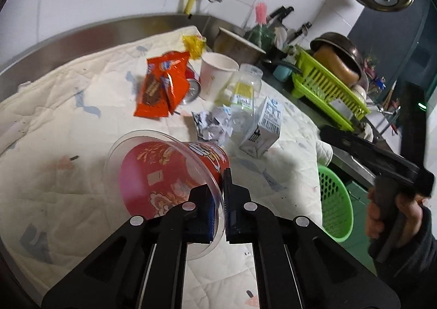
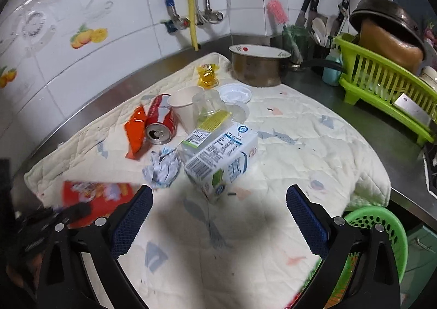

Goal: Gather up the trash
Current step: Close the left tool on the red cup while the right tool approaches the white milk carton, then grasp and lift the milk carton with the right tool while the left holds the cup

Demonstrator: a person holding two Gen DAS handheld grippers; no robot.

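Pinching the noodle cup [image 1: 174, 172] by its thin clear rim, my left gripper [image 1: 220, 216] risks slippage; right gripper [image 2: 218, 216] wide, empty.

Quilted cloth mat [image 2: 314, 161] on brushed steel counter [image 2: 363, 109]; glossy aluminium can [image 2: 161, 120].

Red cup [image 2: 95, 195] motion-blurred, green basket [image 2: 382, 238] cut off by fingers [image 2: 308, 223]

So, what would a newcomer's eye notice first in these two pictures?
The red noodle cup, pinched at its clear lid rim by the left gripper, fills the near foreground. Behind it, trash clusters mid-cloth: an orange wrapper, a milk carton, a red can. The right gripper hangs open before the carton.
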